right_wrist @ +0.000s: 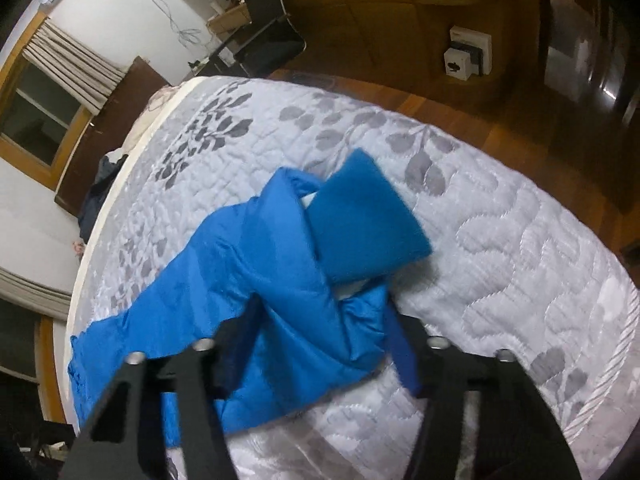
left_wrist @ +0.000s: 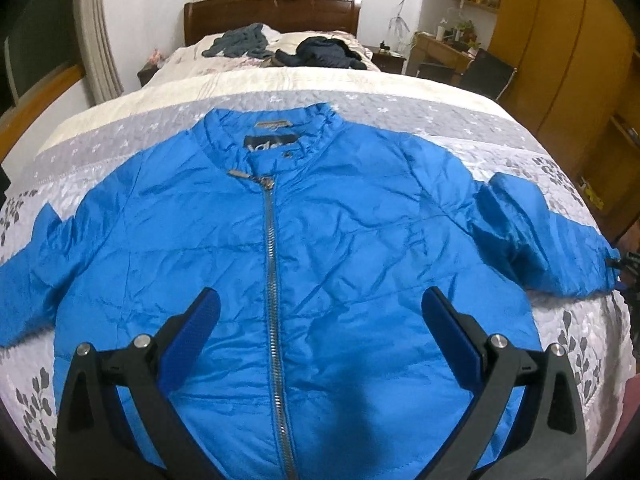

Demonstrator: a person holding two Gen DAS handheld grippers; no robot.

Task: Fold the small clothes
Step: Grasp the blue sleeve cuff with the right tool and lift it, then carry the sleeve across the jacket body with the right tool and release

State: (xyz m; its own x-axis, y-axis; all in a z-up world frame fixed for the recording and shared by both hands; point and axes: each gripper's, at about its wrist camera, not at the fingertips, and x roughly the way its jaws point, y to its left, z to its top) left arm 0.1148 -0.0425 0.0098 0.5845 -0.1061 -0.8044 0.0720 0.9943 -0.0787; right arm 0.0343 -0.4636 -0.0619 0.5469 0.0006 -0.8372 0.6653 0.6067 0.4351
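A blue zip-up jacket (left_wrist: 340, 220) lies flat on the bed, front up, zipper closed, collar toward the headboard. My left gripper (left_wrist: 320, 312) hovers over its lower middle, open wide, with nothing between its fingers. In the right wrist view, the jacket's right sleeve (right_wrist: 280, 280) runs across the quilt, and its darker knit cuff (right_wrist: 364, 224) is flipped back on top. My right gripper (right_wrist: 320, 324) straddles the sleeve just short of the cuff. Its jaws stand partly closed, with bunched fabric filling the gap between them. The right gripper shows as a dark shape (left_wrist: 626, 268) at the sleeve end.
The grey-and-white leaf-patterned quilt (right_wrist: 500, 240) covers the bed. Dark clothes (left_wrist: 320, 54) and a grey garment (left_wrist: 240, 42) lie near the headboard. The bed's right edge drops to a wooden floor (right_wrist: 460, 104), with wooden cabinets and a chair beyond.
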